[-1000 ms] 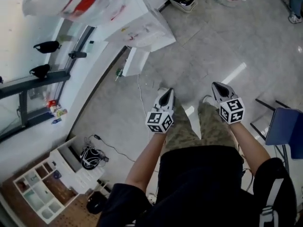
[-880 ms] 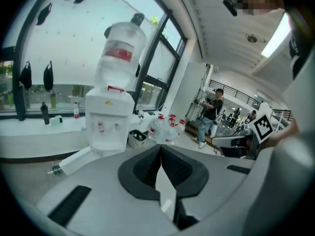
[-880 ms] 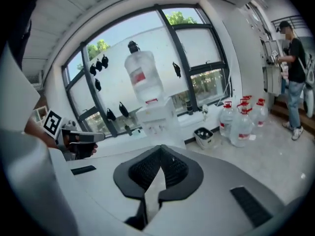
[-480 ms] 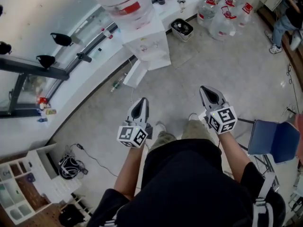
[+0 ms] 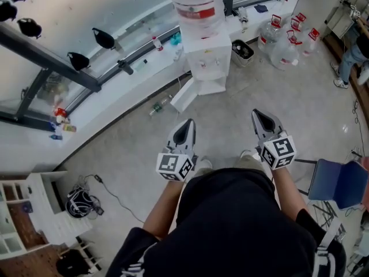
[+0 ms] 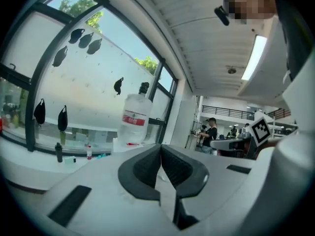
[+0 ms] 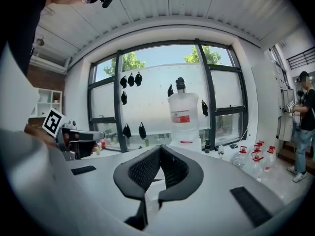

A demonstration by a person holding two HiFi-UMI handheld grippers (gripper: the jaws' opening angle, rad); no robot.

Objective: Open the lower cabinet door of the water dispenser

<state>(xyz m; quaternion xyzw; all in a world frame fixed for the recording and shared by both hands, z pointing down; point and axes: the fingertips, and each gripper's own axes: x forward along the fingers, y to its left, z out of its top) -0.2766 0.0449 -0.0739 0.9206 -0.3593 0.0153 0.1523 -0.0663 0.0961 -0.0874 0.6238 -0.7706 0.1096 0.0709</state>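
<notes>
Grey floor (image 5: pixel 132 149) under a window wall, water dispenser (image 5: pixel 210 59) ahead.
Left gripper (image 5: pixel 187 126) clenched empty, raised since a second ago; lower door (image 5: pixel 185 94) seemingly swung out left of the water dispenser (task's end state?); right gripper (image 5: pixel 259 118) likewise, both well short of it.

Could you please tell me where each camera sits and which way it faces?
Head view: on the person's head, looking steeply down at floor and water dispenser; shows torso, forearms, left hand-held gripper, right hand-held gripper.
Left gripper view: on that gripper, facing the windows over its own shut jaws.
Right gripper view: likewise, over its shut jaws.
Shared: both gripper views show the water bottle.
</notes>
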